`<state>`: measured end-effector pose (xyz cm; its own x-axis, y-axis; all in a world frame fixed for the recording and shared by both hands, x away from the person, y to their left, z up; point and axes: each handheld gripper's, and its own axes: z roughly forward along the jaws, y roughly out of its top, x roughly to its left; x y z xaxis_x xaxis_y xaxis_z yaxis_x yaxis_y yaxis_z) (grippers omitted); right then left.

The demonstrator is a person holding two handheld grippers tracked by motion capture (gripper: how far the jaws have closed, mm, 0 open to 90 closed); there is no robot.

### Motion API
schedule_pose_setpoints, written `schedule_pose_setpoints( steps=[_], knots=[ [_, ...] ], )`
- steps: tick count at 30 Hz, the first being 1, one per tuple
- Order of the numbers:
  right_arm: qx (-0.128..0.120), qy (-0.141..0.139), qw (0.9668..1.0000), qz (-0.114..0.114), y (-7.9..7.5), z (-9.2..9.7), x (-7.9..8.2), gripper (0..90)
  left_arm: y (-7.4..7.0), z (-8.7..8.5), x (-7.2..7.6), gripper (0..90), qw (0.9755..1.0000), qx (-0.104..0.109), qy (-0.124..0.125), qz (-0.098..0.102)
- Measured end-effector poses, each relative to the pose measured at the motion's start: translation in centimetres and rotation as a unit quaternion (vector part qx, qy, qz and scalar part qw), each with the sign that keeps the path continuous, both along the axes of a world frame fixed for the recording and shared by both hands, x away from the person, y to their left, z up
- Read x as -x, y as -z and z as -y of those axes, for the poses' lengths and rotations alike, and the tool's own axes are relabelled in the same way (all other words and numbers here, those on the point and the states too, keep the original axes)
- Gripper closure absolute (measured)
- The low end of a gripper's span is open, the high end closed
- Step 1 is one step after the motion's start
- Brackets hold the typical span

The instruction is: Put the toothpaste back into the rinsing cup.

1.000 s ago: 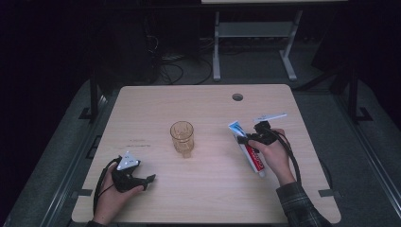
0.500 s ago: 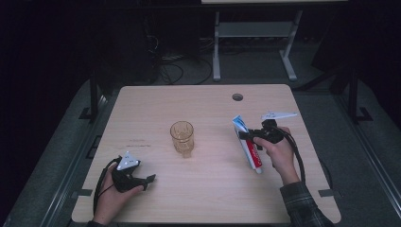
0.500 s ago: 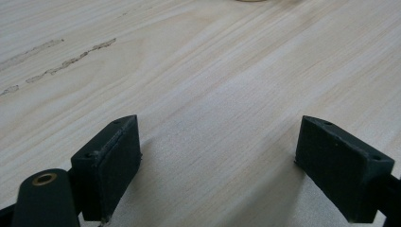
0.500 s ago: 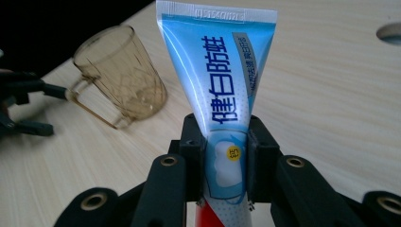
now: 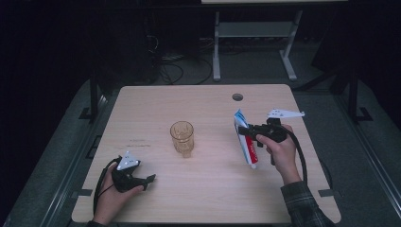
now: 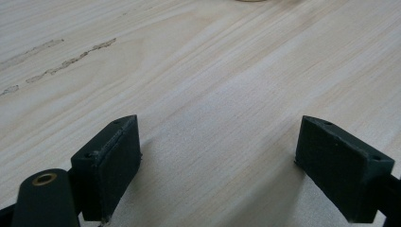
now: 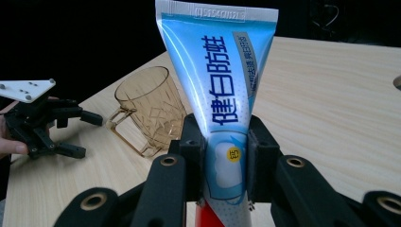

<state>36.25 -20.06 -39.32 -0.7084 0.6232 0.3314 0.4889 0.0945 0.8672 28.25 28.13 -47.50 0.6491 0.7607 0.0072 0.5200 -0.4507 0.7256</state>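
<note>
Overhead view; two table-level gripper views

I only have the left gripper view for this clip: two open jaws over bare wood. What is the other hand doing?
Observer: The right gripper is shut on a blue toothpaste tube, pinching it partway along its length.
Operator: Is the tube lying on the table?
Observer: In the high view the tube slants, crimped end toward the far side, cap end down near the table; I cannot tell if it touches.
Operator: Anything else out there?
Observer: An amber plastic cup with a handle stands upright mid-table, between the two grippers.
</note>
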Motion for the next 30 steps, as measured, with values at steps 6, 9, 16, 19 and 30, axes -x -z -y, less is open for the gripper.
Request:
schedule_pose_setpoints(
  steps=[6,9,16,19,30],
  knots=[
    [-0.008,-0.006,0.9998,0.019,-1.4,-0.2,0.3,72.4,0.0,0.0,0.0,13.8,1.0,-0.001,0.0,0.001],
    [-0.013,-0.009,0.9995,0.026,-2.0,-0.3,0.4,72.4,0.0,0.0,0.0,13.8,1.0,0.0,0.0,0.001],
    [-0.011,-0.015,0.9992,0.036,-3.2,-0.6,0.4,72.3,0.0,0.0,0.0,13.8,1.0,-0.001,0.001,0.001],
    [-0.011,-0.018,0.9988,0.043,-4.1,-0.9,0.3,72.3,0.0,0.0,0.0,13.8,1.0,0.0,0.0,0.001],
    [-0.021,-0.025,0.9977,0.059,-5.8,-1.6,-0.2,72.4,0.0,0.0,0.0,13.8,1.0,0.0,0.0,0.001]
  ],
)
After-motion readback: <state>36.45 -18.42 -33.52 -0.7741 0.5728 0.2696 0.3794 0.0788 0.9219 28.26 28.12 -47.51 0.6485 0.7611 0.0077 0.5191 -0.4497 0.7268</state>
